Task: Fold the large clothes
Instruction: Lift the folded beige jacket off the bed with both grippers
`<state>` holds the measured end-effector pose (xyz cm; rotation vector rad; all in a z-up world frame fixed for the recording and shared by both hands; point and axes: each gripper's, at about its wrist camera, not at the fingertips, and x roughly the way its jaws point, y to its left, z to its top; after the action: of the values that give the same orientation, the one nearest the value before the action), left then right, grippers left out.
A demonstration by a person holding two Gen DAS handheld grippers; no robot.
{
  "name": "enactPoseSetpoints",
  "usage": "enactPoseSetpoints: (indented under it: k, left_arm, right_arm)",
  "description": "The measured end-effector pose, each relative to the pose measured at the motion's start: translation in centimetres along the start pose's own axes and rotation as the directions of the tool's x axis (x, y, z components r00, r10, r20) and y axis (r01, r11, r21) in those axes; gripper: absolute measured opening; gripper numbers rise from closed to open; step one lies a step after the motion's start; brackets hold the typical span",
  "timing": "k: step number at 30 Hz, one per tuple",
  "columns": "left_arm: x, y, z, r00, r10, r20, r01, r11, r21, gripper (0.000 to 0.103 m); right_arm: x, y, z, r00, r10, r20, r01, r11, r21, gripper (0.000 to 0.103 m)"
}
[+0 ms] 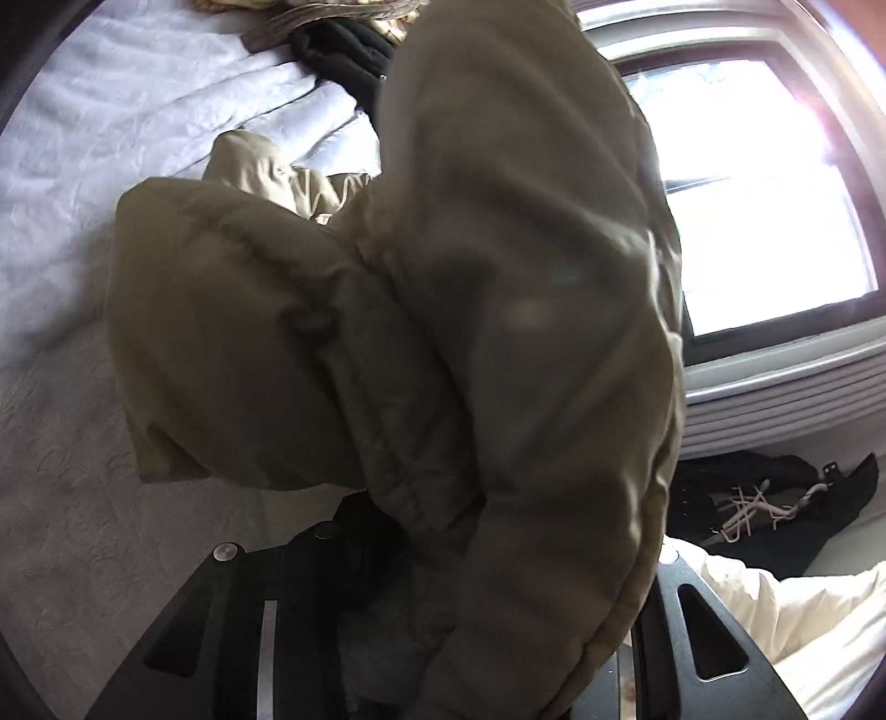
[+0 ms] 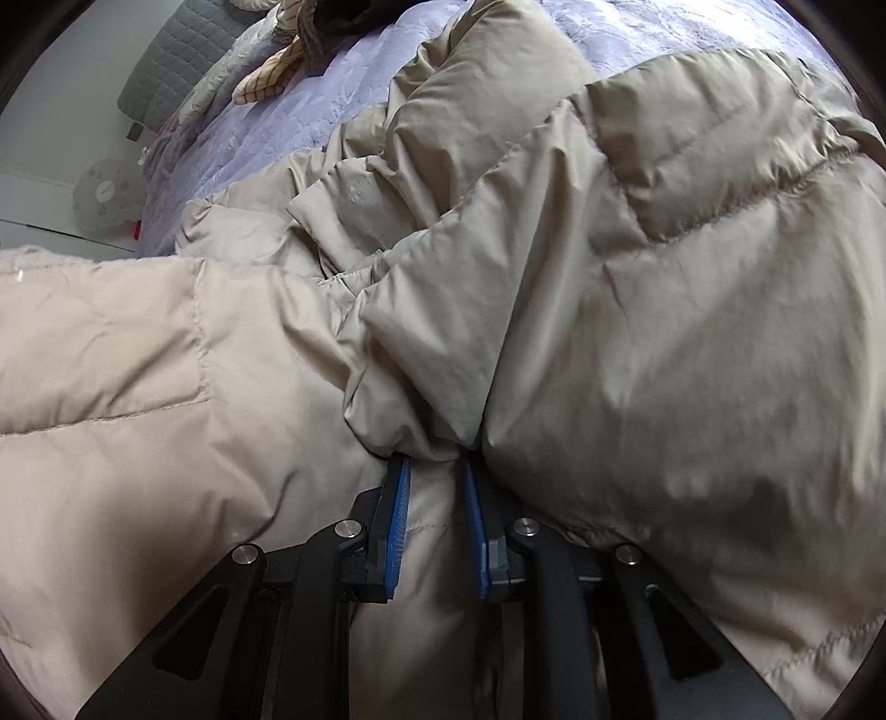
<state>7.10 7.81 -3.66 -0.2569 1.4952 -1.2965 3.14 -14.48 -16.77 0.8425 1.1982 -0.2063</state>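
A large beige puffer jacket [image 2: 609, 288] lies spread over a bed with a pale lilac cover [image 2: 310, 111]. My right gripper [image 2: 434, 471] is shut on a fold of the jacket, its blue pads [image 2: 400, 509] pinching the fabric. In the left wrist view the same jacket [image 1: 443, 310] hangs bunched and lifted right in front of the camera. It drapes over my left gripper [image 1: 443, 554] and hides the fingers, so the jaws do not show. Fabric runs down between the black arms of the left gripper.
A pile of dark and striped clothes [image 1: 338, 33] lies at the head of the bed. A bright window [image 1: 764, 194] with a radiator below is on the right. Black clothing with pale cords [image 1: 764, 504] lies below it. A grey headboard [image 2: 171, 61] and small fan [image 2: 102, 194] stand at left.
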Motion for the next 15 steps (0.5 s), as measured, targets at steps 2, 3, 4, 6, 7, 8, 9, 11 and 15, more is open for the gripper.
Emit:
enactPoseSetpoints:
  k: [2,3,4,6,7,8,9,11,15]
  left_arm:
    - [-0.2,-0.6,0.0,1.000,0.006,0.003,-0.006,1.000,0.000,0.036]
    - [-0.5,-0.6,-0.2,1.000,0.013,0.004,-0.013,1.000,0.001,0.036]
    - [-1.0,-0.5,-0.5,1.000,0.021,0.004,-0.021,1.000,0.001,0.036]
    - [-1.7,-0.2,-0.7,1.000,0.026,0.005,-0.026,1.000,-0.010,0.036]
    - [-2.5,-0.1,-1.8,1.000,0.027,0.005,-0.027,0.999,-0.018,0.036]
    - [-2.6,-0.2,-1.9,1.000,0.030,0.005,-0.030,0.999,-0.026,0.036]
    - [-2.6,-0.3,-1.9,0.999,0.035,0.006,-0.035,0.999,-0.034,0.036]
    - [-2.5,-0.5,-1.9,0.999,0.048,0.006,-0.047,0.998,-0.043,0.036]
    - [-1.7,-2.3,-1.9,0.997,0.073,-0.005,-0.073,0.996,-0.042,0.036]
  right_arm:
    - [-1.6,0.1,-0.6,1.000,-0.001,0.002,0.001,1.000,-0.004,0.022]
    - [-2.7,0.1,-1.2,1.000,-0.004,0.010,0.004,1.000,-0.016,0.022]
    - [-3.7,0.2,-2.0,1.000,-0.015,0.018,0.016,0.999,-0.030,0.022]
    - [-5.8,-0.4,-4.0,0.998,-0.044,0.034,0.045,0.998,-0.045,0.022]
    - [-6.4,-0.8,-4.9,0.998,-0.048,0.033,0.049,0.998,-0.041,0.022]
    - [-7.1,-1.6,-6.4,0.998,-0.052,0.025,0.053,0.998,-0.031,0.022]
    - [-7.6,-2.2,-7.4,0.998,-0.056,0.020,0.056,0.998,-0.023,0.022]
    - [-8.2,-3.5,-9.2,0.998,-0.062,0.014,0.062,0.998,-0.006,0.022]
    - [-7.8,-5.9,-10.4,1.000,-0.021,-0.017,0.022,0.998,0.052,0.022]
